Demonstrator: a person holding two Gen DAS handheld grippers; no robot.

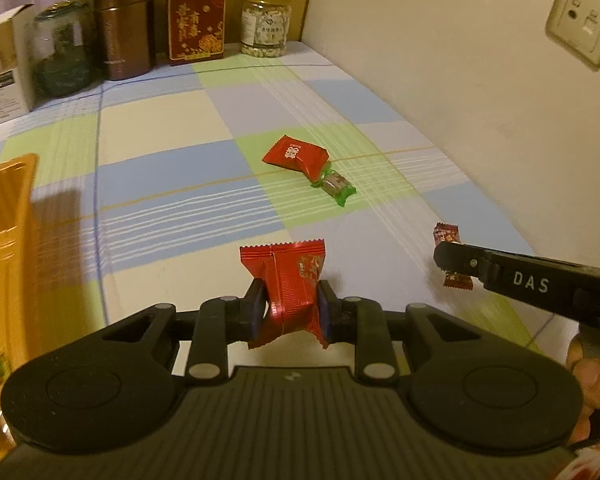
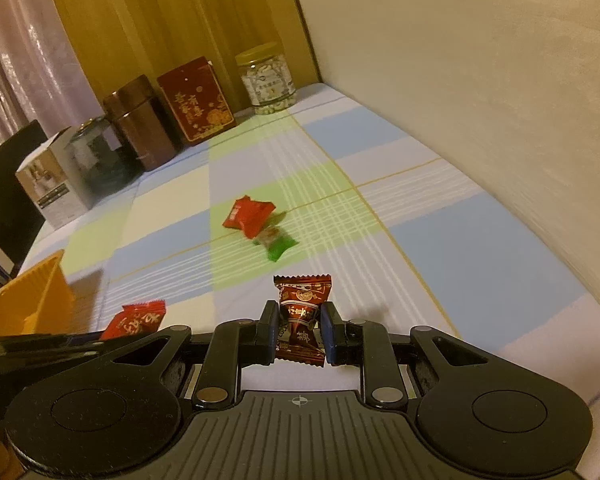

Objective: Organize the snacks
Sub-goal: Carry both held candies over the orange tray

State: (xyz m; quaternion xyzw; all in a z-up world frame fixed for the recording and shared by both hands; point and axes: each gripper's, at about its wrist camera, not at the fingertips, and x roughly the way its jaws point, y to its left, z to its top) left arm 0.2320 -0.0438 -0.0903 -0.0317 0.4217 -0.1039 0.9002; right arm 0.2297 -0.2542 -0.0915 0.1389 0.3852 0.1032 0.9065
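Note:
My left gripper (image 1: pixel 290 306) is shut on a bright red snack packet (image 1: pixel 290 280), held above the checked tablecloth (image 1: pixel 160 128). My right gripper (image 2: pixel 299 330) is shut on a dark red-brown snack packet (image 2: pixel 302 308), also lifted off the cloth. In the left wrist view the right gripper's fingers (image 1: pixel 456 260) show at the right with that dark packet (image 1: pixel 446 234) between them. Out on the cloth lie another red packet (image 1: pixel 295 156) and a green-wrapped sweet (image 1: pixel 335 186), touching each other. An orange tray (image 1: pixel 4 216) stands at the left.
At the table's far edge stand a white carton (image 1: pixel 4 64), a dark glass jar (image 1: pixel 62 52), a brown canister (image 1: pixel 124 26), a red box (image 1: pixel 197 20) and a clear jar of nuts (image 1: pixel 266 24). A cream wall (image 1: pixel 440 60) with a socket plate (image 1: pixel 582 26) borders the right side.

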